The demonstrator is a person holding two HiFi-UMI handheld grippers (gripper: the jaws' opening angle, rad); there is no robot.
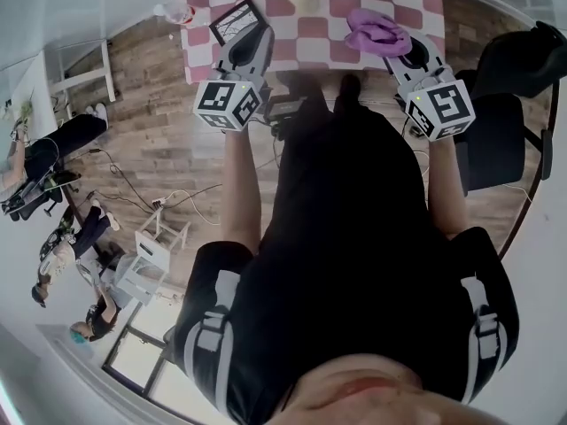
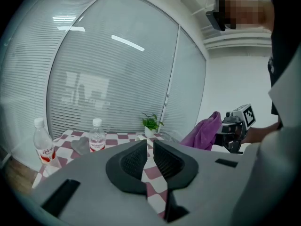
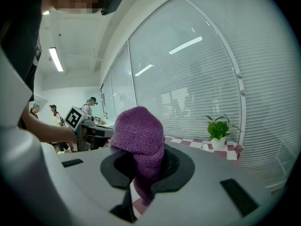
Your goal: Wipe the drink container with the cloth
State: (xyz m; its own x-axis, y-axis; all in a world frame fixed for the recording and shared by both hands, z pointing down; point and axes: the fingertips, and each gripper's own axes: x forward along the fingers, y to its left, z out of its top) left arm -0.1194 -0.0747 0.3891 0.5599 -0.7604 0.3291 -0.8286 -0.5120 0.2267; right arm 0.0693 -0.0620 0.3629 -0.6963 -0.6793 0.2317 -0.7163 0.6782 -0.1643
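Two clear plastic drink bottles with red labels (image 2: pixel 97 136) stand on the red-and-white checked table (image 1: pixel 310 34) while the right gripper (image 3: pixel 141 159) pinches a purple knitted cloth (image 3: pixel 138 135).

Both bottles, the second (image 2: pixel 43 147) nearer the camera, stand along the table's left edge, well apart from the cloth, which is held over the near edge on the right side. The left gripper (image 2: pixel 149 145), jaws pressed together on nothing, hovers over the near edge on the left. A small green potted plant (image 2: pixel 151 124) sits by the far edge.
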